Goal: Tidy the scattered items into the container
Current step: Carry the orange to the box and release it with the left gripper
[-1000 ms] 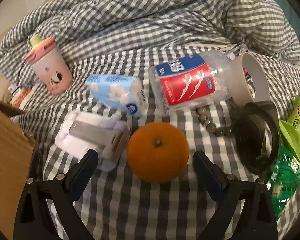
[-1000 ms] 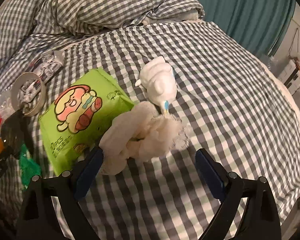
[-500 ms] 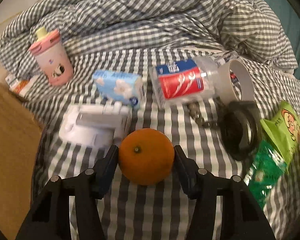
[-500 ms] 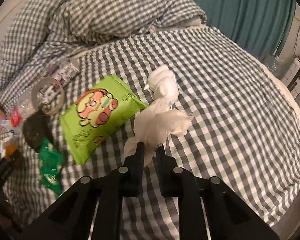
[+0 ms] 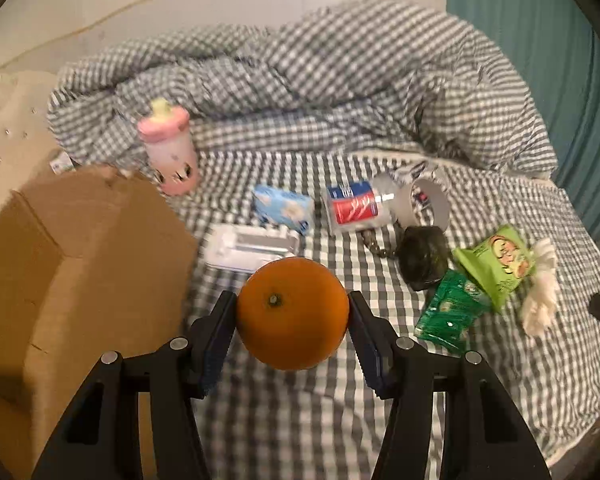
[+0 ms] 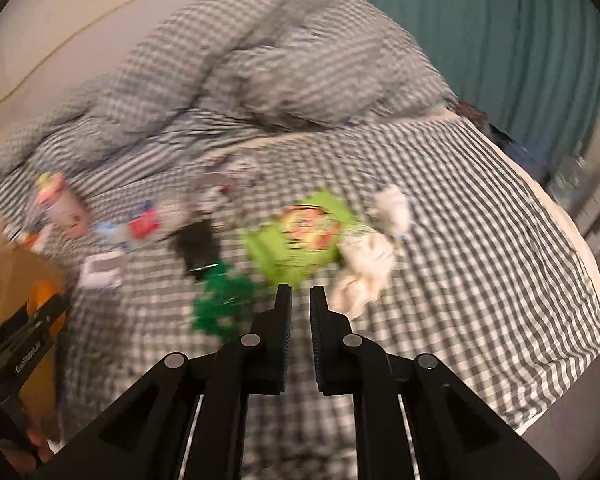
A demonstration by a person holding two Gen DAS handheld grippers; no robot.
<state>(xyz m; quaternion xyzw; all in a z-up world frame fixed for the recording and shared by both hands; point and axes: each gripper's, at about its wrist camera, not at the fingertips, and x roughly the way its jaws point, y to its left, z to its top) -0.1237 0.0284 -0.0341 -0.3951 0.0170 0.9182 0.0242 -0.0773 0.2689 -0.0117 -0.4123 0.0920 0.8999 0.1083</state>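
While left gripper (image 5: 292, 316) pinches orange (image 5: 292, 314) beside box edge (image 5: 112, 264), right gripper (image 6: 300, 300) pressed together, empty.

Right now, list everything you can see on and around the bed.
orange: one, orange, in left gripper
cardboard box: one, brown, far left
sippy cup: one, pink, upright by duvet
tissue pack: one, pale blue, centre
flat case: one, white, behind orange
swab jar: one, clear, red-blue label, lying down
tape roll: one, pale, right of jar
black object: one, black, below tape roll
snack bag: one, lime green, right side
small packet: one, dark green, beside snack bag
cloth: one, white, right of snack bag
duvet: one, grey check, bunched behind
curtain: one, teal, far right
left gripper: one, black, jaws just closed on orange
right gripper: one, black, shut, empty
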